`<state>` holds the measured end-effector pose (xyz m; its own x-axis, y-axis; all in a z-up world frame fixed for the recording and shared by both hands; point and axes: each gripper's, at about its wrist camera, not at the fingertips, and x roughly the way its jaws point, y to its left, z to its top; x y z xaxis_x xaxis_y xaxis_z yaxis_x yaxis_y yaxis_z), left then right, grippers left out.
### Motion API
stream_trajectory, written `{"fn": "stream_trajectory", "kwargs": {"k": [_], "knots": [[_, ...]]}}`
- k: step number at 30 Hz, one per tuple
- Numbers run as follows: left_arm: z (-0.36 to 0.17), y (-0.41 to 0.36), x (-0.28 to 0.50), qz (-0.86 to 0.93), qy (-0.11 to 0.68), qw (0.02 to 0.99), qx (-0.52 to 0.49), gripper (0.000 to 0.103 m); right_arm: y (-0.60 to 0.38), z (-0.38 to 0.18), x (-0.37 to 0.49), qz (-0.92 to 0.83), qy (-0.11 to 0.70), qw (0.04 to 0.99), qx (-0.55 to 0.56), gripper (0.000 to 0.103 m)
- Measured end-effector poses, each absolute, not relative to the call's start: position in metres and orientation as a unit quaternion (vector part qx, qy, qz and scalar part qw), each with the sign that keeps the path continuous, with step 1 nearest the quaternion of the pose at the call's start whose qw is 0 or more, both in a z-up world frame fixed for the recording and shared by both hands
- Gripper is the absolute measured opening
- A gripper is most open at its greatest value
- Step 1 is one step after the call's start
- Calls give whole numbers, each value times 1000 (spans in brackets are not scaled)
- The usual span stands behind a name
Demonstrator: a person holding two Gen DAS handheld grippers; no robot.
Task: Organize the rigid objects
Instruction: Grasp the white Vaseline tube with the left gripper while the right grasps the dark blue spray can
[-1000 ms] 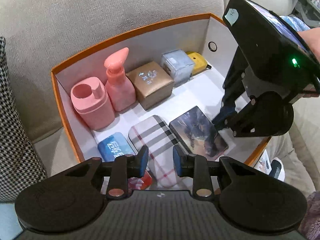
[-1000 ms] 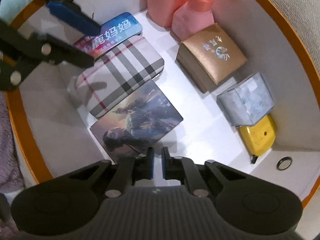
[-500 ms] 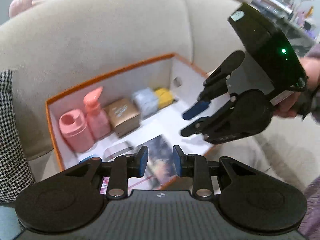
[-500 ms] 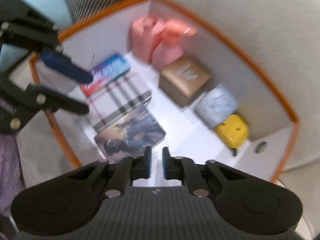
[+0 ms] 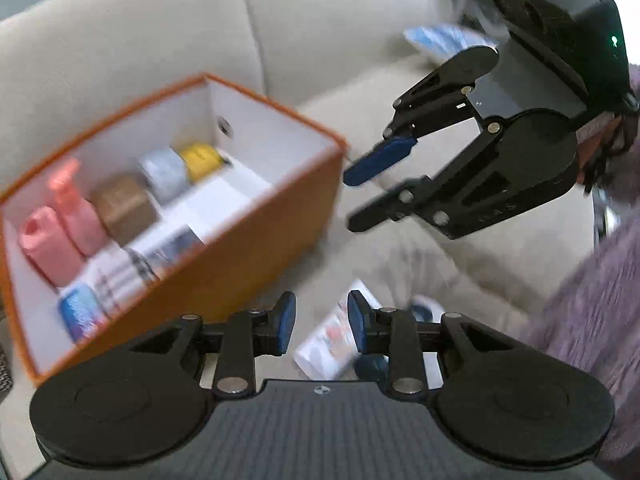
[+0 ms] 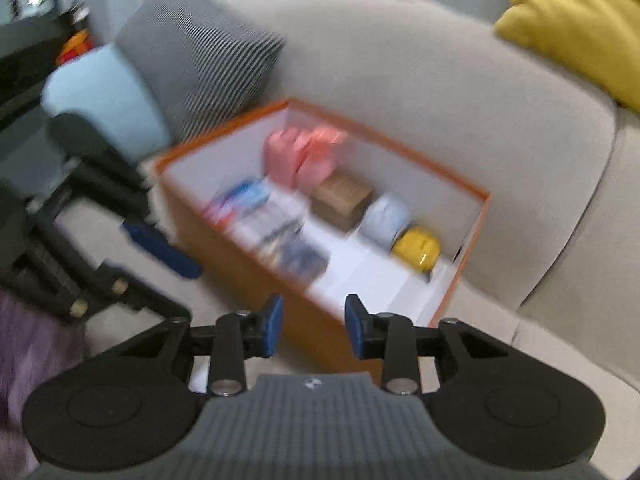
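An orange box (image 5: 240,248) with a white inside sits on a beige sofa; it also shows in the right wrist view (image 6: 476,224). Inside are two pink bottles (image 5: 60,224), a brown box (image 5: 124,208), a pale blue case (image 5: 164,174), a yellow item (image 5: 198,160) and flat tins (image 5: 120,276). My left gripper (image 5: 320,326) is open and empty, outside the box's front wall. My right gripper (image 6: 313,330) is open and empty, above the sofa seat; it shows in the left wrist view (image 5: 360,196) to the right of the box.
A white packet (image 5: 336,336) lies on the sofa seat beyond my left fingers. A houndstooth cushion (image 6: 200,64), a light blue cushion (image 6: 104,96) and a yellow cushion (image 6: 568,20) rest on the sofa. A purple sleeve (image 5: 592,320) is at the right.
Both grippers have pulled back and up out of the box. My right gripper has opened from nearly shut. The left has opened a little wider. The views are blurred by motion.
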<state>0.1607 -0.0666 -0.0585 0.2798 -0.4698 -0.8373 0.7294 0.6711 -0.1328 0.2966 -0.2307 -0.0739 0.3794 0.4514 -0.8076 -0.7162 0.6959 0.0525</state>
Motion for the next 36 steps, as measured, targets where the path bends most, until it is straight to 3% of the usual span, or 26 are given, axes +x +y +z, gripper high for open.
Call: {"fn": "stream_trajectory", "kwargs": {"k": [7,11,14,22,28,36], "knots": [[-99,-95,143,-395,498,744,205,52,-243,-145,252,379,530,737,-180,38],[-113,-103,143,-409,513,722,219,58,-240,-179,238,397,564,704,-169,51],[-118,-104,147,-403,515,721,229,61,-241,-187,246,390,565,712,-148,58],[-121,-106,148,-399,515,721,236,63,-221,-207,235,422,549,687,-220,60],[-123,-104,155,-388,511,729,237,67,-224,-209,233,423,542,694,-213,57],[-141,-117,170,-362,520,731,254,67,-233,-196,243,376,532,729,-209,44]]}}
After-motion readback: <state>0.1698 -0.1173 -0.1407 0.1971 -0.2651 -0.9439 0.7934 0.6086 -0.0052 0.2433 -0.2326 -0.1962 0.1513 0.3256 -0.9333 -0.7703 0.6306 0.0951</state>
